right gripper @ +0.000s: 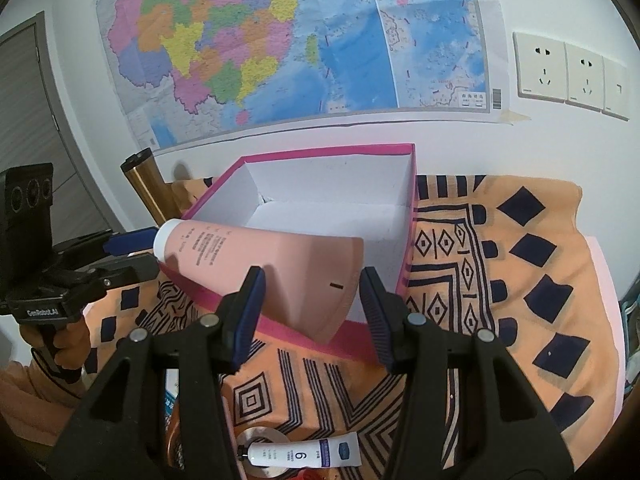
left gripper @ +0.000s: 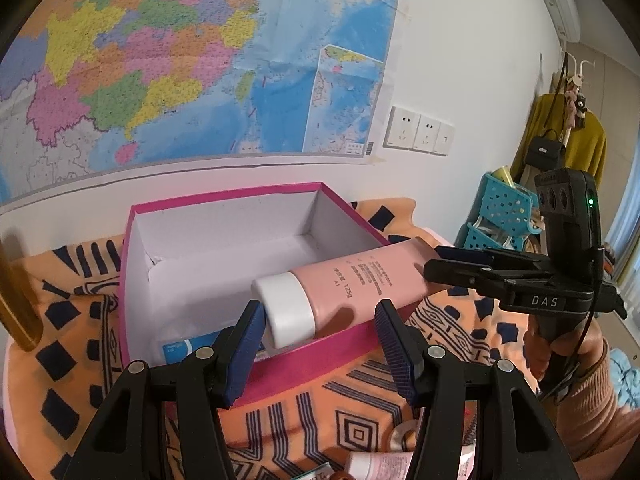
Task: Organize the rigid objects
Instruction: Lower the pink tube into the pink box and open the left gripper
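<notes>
A pink tube with a white cap (left gripper: 352, 288) lies slanted across the corner of an open magenta box (left gripper: 224, 240), cap end inside, flat tail over the rim. In the right wrist view the tube (right gripper: 260, 264) rests on the box's near wall (right gripper: 360, 340). My left gripper (left gripper: 320, 328) is open, with the cap between its blue pads without touching. My right gripper (right gripper: 312, 304) is open, its pads either side of the tube's tail, not pressing it. It also shows in the left wrist view (left gripper: 440, 264), by the tail. A blue and white item (left gripper: 188, 350) lies in the box.
An orange patterned cloth (right gripper: 520, 280) covers the table. A small white tube (right gripper: 304, 456) on a tape roll and other small items lie at the near edge. A gold cylinder (right gripper: 148, 184) stands left of the box. A blue basket (left gripper: 500, 208) stands at the right.
</notes>
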Tool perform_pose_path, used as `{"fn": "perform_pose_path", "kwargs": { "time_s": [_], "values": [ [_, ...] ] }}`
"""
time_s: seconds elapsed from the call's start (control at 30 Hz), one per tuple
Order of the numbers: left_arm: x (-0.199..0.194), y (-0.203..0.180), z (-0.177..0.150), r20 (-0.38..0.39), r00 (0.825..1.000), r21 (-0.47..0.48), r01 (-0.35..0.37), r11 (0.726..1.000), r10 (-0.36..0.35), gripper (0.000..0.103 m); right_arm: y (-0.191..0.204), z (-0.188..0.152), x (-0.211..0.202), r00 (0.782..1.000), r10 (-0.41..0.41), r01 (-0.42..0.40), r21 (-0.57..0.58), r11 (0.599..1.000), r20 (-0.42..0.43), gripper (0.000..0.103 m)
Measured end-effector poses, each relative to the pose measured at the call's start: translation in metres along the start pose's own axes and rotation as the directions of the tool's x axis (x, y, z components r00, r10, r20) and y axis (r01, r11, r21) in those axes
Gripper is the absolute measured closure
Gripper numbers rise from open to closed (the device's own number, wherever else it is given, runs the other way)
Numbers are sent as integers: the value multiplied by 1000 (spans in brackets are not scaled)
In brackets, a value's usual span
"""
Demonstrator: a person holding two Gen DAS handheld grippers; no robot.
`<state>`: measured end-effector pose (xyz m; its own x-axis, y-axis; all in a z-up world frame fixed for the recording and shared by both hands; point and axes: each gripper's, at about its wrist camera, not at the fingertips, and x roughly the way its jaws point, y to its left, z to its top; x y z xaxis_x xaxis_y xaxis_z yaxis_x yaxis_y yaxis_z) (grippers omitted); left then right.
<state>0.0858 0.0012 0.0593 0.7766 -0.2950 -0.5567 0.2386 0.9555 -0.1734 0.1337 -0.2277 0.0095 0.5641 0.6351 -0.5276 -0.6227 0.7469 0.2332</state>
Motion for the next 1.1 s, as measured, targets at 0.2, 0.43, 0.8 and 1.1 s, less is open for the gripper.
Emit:
{"fn": "perform_pose_path", "kwargs": {
  "time_s": [0.2,0.43,0.8,1.1],
  "values": [
    [8,5,3,-15,1000,-14,-2,1000,2,46,-3,3,5,1000,-4,4,1,1000,-6,51],
    [20,11,3,-37,999,-27,0,1000,-1,46,-7,5,10,1000,-12,12,1,1000,-19,51],
    [36,16,2,-67,998,-41,-12,999,9,46,-13,6,25,998,-29,29,-5,1000,-50,51],
    [54,24,-2,-107,994,-62,-11,998,4,46,-15,6,37,995,-58,57,-18,998,-78,51]
  ]
}}
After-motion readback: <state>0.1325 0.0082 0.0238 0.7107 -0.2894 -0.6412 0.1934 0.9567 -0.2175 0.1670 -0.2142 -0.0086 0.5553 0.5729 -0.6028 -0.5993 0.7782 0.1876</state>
